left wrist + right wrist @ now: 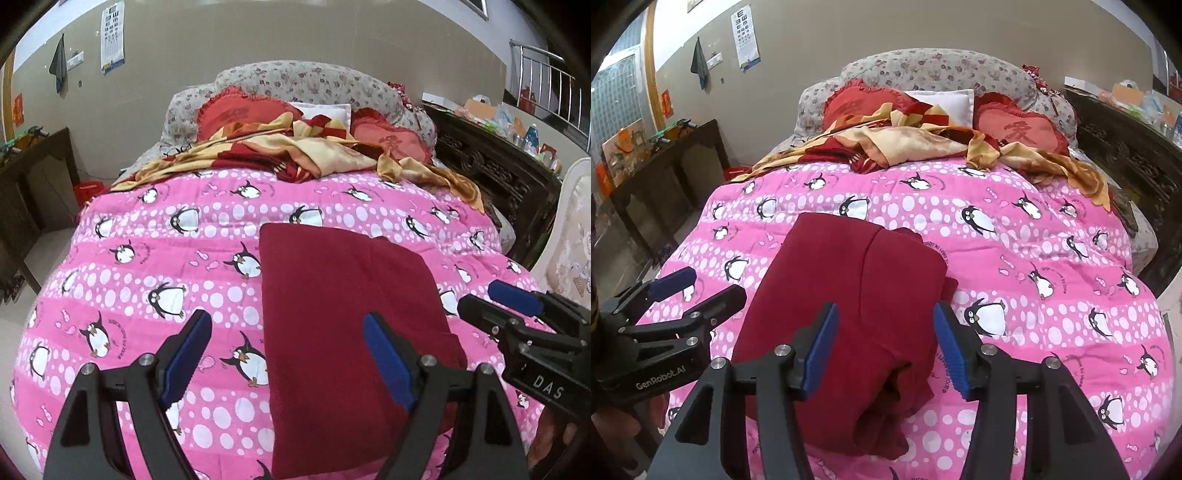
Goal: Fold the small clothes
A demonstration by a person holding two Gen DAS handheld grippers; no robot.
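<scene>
I see the dark red folded garment [343,332] lying flat on the pink penguin quilt [147,258] that covers the bed, toward the bed's near edge and about midway across it. From the right wrist view the garment [849,295] shows a lengthwise fold line down its middle, and its near end is bunched and rumpled where the layers overlap.

My left tongs [286,354] hang released above the quilt, jaws spread wide, with the garment's left edge running between the blue pads [388,365]; nothing is held. My right tongs [882,350] are likewise released, jaws apart over the garment's near end, not touching the cloth as far as I can tell.

Each tool shows in the other's view: the right tongs at the garment's right side, the left tongs [690,291] beside its left edge.

At the head of the bed lie a crumpled red-and-gold blanket [295,155] and red heart-shaped cushions [1019,133].
</scene>
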